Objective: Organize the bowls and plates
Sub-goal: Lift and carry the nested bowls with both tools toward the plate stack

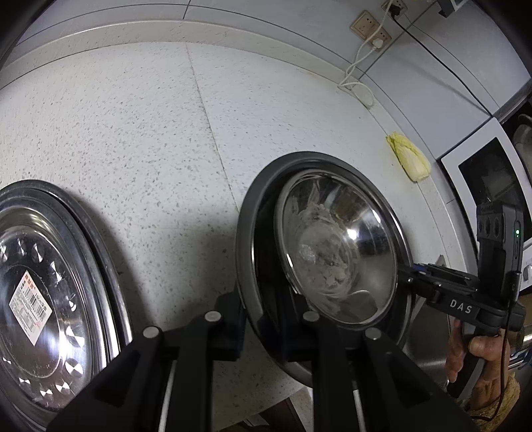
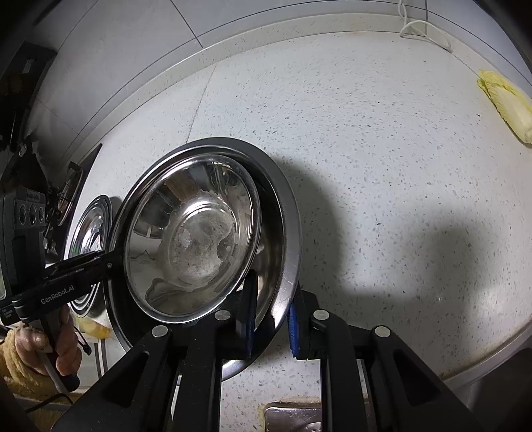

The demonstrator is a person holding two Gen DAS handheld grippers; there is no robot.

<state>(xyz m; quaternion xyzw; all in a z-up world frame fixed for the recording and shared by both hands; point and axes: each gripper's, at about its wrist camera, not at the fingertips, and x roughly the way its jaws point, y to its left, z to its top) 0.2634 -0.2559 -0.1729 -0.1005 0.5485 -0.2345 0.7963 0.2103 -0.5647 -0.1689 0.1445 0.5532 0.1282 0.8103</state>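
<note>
A steel bowl (image 1: 335,249) with dried residue sits inside a wider steel basin (image 1: 252,212) on the speckled counter. My left gripper (image 1: 262,319) is shut on the basin's near-left rim. My right gripper (image 2: 272,325) is shut on the basin's opposite rim (image 2: 286,266); it shows from the side in the left wrist view (image 1: 412,275). The bowl (image 2: 193,239) fills the middle of the right wrist view, and the left gripper (image 2: 106,262) shows at its left. A second steel plate (image 1: 43,292) with a barcode sticker lies left of the basin and also shows in the right wrist view (image 2: 89,229).
A yellow cabbage piece (image 1: 409,159) lies near the back wall, also in the right wrist view (image 2: 508,103). A white cable (image 1: 359,83) runs to wall sockets (image 1: 369,30). A white appliance (image 1: 482,179) stands at the right. The counter's front edge (image 2: 292,395) is close below the basin.
</note>
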